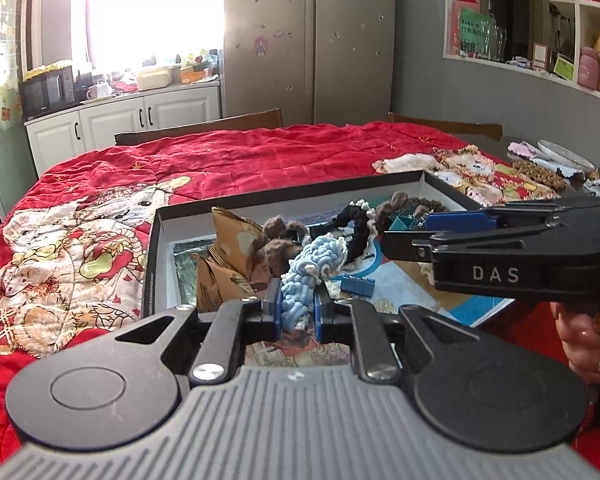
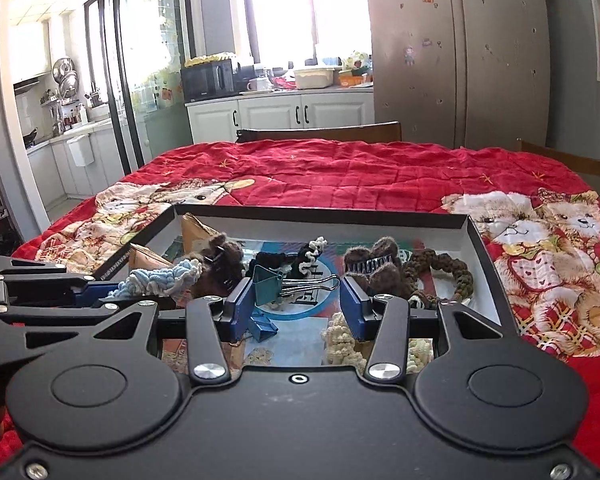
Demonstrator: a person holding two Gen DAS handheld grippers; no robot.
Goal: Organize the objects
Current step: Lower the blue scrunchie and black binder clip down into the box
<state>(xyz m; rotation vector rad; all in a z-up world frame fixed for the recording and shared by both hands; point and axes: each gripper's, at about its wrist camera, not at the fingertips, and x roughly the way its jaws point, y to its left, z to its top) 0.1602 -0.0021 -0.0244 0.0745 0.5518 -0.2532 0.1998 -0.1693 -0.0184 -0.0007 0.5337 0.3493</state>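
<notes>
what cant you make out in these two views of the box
- Left wrist view: lower end of the light blue knitted scrunchie, behind the left gripper body.
- Right wrist view: cream knitted piece, partly behind the right gripper finger.
- Both views: near wall of the black shallow box.

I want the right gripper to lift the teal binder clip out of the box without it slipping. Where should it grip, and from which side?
Grip the teal binder clip across its folded metal body, coming from above and the near side. The body stands upright beside the right gripper's left finger; its wire handles stretch sideways and would likely slip or pivot.
</notes>
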